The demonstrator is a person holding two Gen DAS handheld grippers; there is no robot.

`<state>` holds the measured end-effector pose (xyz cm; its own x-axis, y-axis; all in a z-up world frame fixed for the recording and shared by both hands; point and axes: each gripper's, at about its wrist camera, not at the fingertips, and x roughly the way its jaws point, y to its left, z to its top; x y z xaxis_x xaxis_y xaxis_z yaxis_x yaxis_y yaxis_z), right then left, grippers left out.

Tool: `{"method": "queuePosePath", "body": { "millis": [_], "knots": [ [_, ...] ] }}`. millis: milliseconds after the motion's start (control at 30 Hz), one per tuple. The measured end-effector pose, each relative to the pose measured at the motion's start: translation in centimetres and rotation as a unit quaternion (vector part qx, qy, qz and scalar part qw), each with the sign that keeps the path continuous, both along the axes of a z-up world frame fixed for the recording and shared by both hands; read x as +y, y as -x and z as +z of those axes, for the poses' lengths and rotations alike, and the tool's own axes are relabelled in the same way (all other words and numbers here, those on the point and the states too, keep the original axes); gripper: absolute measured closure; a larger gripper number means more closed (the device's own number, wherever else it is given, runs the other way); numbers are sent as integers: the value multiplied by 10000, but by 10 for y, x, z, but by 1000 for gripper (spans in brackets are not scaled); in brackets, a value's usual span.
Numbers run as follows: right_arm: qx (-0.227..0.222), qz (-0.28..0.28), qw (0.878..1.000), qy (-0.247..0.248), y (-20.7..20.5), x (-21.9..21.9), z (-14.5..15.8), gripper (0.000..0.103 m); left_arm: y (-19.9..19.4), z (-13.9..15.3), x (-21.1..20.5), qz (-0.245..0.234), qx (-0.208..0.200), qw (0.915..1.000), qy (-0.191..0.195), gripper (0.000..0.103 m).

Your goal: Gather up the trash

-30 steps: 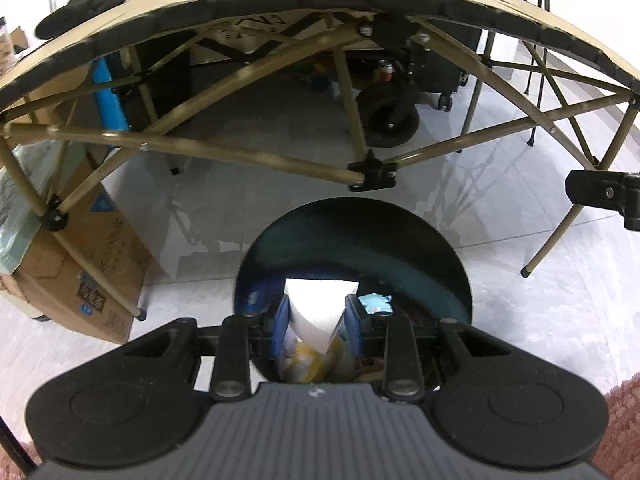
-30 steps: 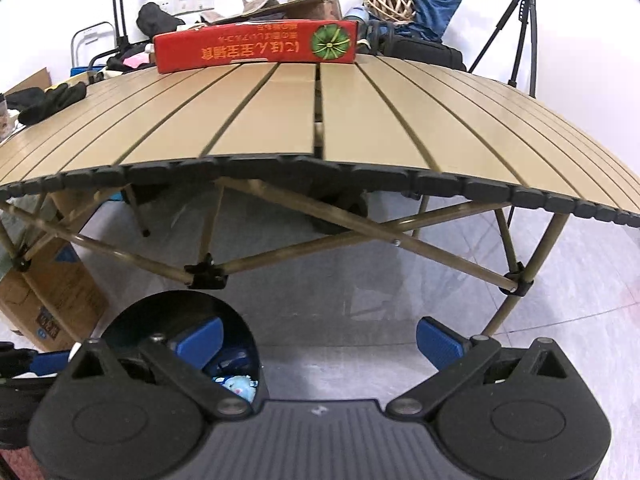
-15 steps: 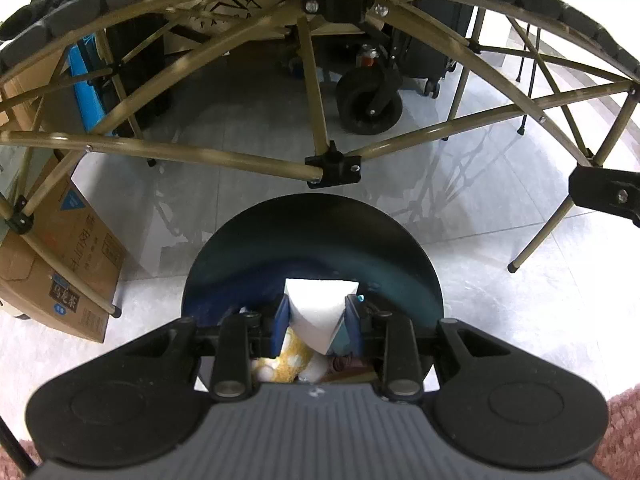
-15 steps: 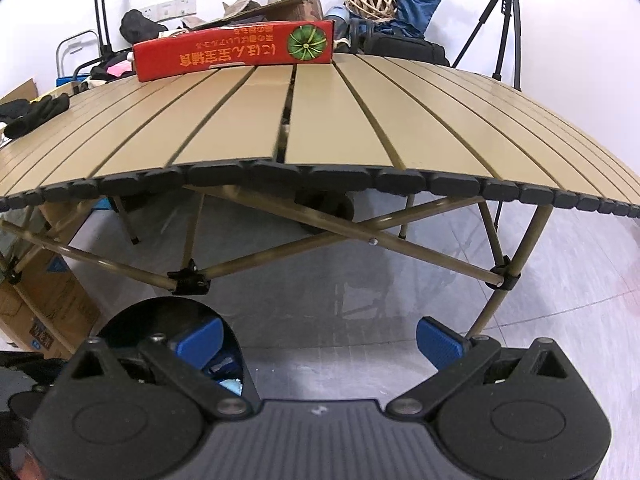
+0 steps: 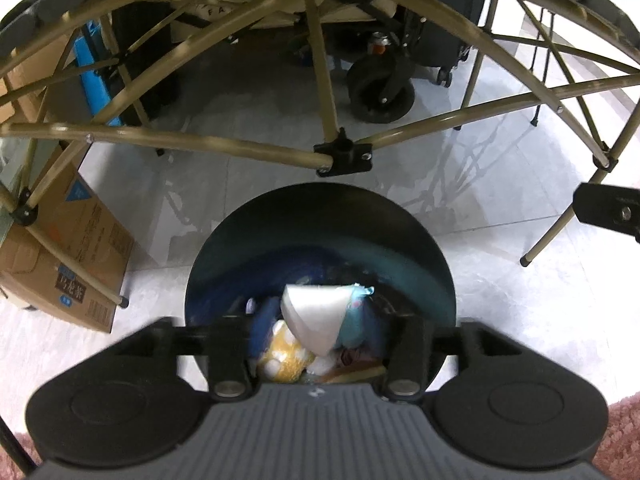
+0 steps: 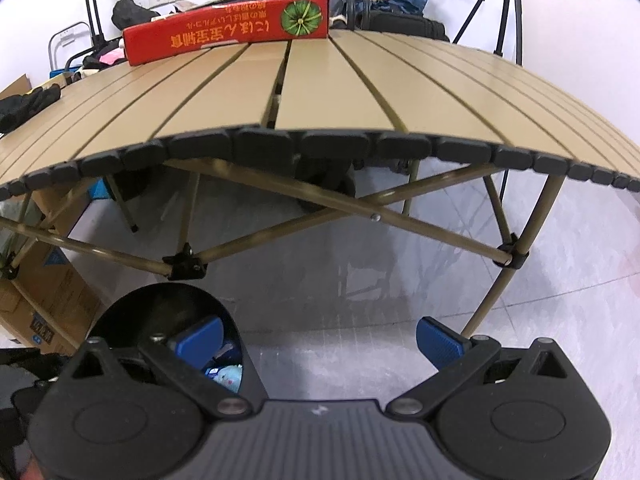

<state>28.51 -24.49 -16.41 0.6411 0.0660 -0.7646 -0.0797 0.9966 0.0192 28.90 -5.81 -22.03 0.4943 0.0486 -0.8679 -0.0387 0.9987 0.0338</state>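
Note:
In the left wrist view my left gripper (image 5: 320, 320) hangs over the mouth of a dark round trash bin (image 5: 320, 228) on the floor. Its jaws are opening. A white folded paper piece (image 5: 314, 318) lies loose between them, and the blurred blue pads (image 5: 262, 320) stand clear of it. Under it the bin holds a yellow wrapper (image 5: 282, 356) and a light blue wrapper (image 5: 354, 320). My right gripper (image 6: 318, 340) is open and empty above the floor, just right of the same bin (image 6: 160, 308). A red box (image 6: 228, 30) lies on the far side of the slatted table (image 6: 320, 92).
The folding table's tan legs and crossbars (image 5: 240, 148) span the floor just beyond the bin. A cardboard carton (image 5: 76, 264) stands at the left, and a wheeled cart (image 5: 380, 92) sits behind the legs. A tripod (image 6: 504, 8) and bags stand behind the table.
The left jaws have spread apart and let go of the white paper piece, which now sits free over the bin. The bin looks larger and nearer. The right gripper stays open.

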Motion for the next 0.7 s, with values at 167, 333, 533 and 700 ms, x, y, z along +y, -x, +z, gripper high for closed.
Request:
{"method": "queuePosePath", "body": {
  "millis": [167, 333, 533, 700],
  "knots": [
    [206, -70, 9997, -107, -4, -4, -6, 0, 1, 2, 1, 114, 11, 9998, -149, 2],
    [265, -72, 9996, -119, -5, -4, -9, 0, -1, -2, 4, 162, 233, 9996, -96, 1],
    [274, -16, 9996, -111, -5, 0, -9, 0, 0, -1, 5, 164, 260, 9995, -48, 1],
    [281, -3, 9995, -109, -5, 0, -9, 0, 0, 1, 6, 207, 243, 9995, -68, 0]
  ]
}}
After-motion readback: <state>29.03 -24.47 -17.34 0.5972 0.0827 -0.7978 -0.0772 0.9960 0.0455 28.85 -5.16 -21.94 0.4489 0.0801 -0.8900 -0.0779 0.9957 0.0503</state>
